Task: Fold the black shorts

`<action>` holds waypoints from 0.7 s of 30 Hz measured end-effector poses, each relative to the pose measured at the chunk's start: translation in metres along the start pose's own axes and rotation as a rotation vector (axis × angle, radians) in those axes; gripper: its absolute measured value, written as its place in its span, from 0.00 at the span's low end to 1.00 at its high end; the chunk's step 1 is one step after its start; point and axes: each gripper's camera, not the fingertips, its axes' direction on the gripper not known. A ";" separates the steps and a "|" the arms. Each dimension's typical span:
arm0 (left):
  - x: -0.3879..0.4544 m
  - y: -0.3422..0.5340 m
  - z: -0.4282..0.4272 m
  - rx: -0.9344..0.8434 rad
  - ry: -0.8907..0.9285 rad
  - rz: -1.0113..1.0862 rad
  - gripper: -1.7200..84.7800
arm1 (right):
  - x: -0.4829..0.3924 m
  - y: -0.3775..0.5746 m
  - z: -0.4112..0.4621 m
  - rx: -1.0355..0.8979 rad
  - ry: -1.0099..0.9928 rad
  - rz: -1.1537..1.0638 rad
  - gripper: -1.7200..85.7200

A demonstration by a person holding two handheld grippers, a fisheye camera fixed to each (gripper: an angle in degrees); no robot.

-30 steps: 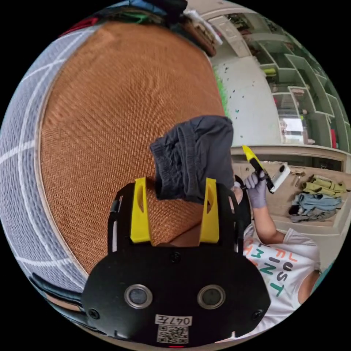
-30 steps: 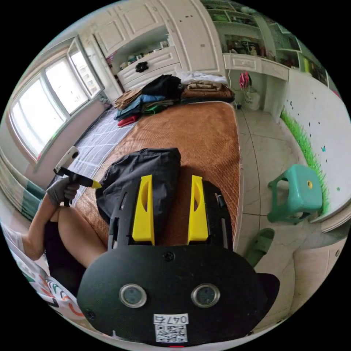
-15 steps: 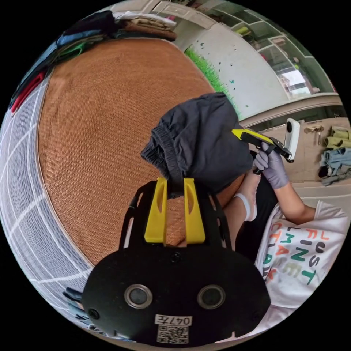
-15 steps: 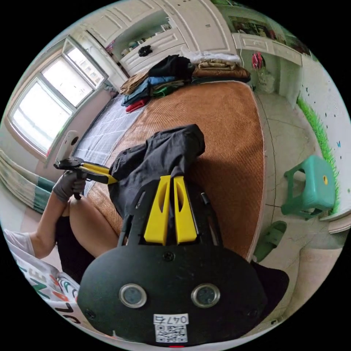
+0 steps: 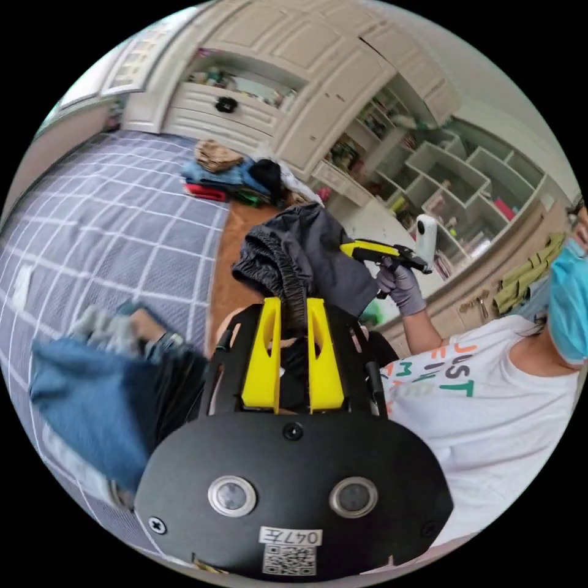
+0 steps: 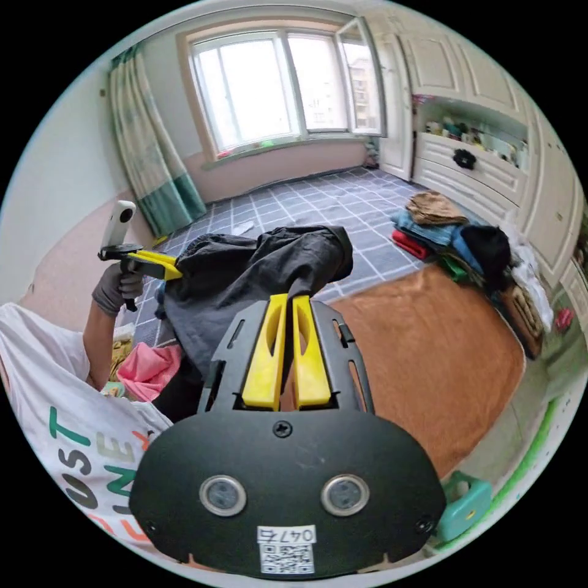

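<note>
Whereas one second ago both pairs of jaws stood apart around the black shorts [image 5: 306, 257] as they lay bunched on the brown mat [image 6: 429, 343], the garment is now seen lifted clear of that surface and held in the air between the two tools. The left gripper [image 5: 293, 306] is seen closed, its yellow jaws pressed together on the gathered elastic waistband. The right gripper [image 6: 286, 303] is likewise closed, both jaws pinching a corner of the dark fabric; half a second ago both grips were already made, with the cloth only just leaving the mat.

In the left gripper view the right gripper [image 5: 367, 250] is seen beyond the shorts, carried by a gloved hand [image 5: 401, 288]; in the right gripper view the left gripper [image 6: 156, 264] is seen at the far edge of the cloth. The fabric hangs slack and crumpled between the two pinch points; it is not yet spread.

Both views are tilted upward compared with the earlier pictures, so the window [image 6: 282, 86], the cupboards and the grey checked bedding [image 6: 318, 208] are brought in; most of this shift is attributed to camera motion. A pile of folded clothes [image 6: 453, 233] is noted at the far end of the mat.

Judgement: the pick-up is complete, and the shorts are raised for shaking out or stretching flat. No fold has been made yet.
</note>
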 end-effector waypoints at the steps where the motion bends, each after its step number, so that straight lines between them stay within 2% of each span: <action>1: -0.008 0.025 -0.070 0.073 -0.042 -0.056 0.10 | -0.030 -0.028 0.024 0.000 -0.069 -0.082 0.01; 5: -0.024 0.090 -0.254 0.238 -0.264 -0.220 0.10 | -0.125 -0.127 0.100 0.019 -0.272 -0.279 0.01; 8: -0.063 0.119 -0.327 0.266 -0.379 -0.361 0.10 | -0.172 -0.186 0.166 -0.033 -0.352 -0.307 0.02; 10: -0.111 0.138 -0.344 0.253 -0.424 -0.487 0.10 | -0.186 -0.203 0.213 -0.087 -0.345 -0.276 0.04; 12: -0.173 0.165 -0.343 0.206 -0.465 -0.642 0.13 | -0.189 -0.199 0.257 -0.181 -0.305 -0.252 0.08; 14: -0.231 0.211 -0.341 0.132 -0.440 -0.831 0.22 | -0.178 -0.170 0.285 -0.257 -0.382 -0.202 0.11; 17: -0.233 0.261 -0.389 0.306 -0.306 -0.887 0.24 | -0.150 -0.125 0.275 -0.228 -0.515 -0.188 0.08; 19: -0.228 0.278 -0.431 0.304 -0.340 -0.932 0.23 | -0.131 -0.104 0.266 -0.215 -0.621 -0.184 0.05; 21: -0.223 0.286 -0.474 0.209 -0.417 -0.995 0.23 | -0.114 -0.088 0.260 -0.191 -0.708 -0.146 0.03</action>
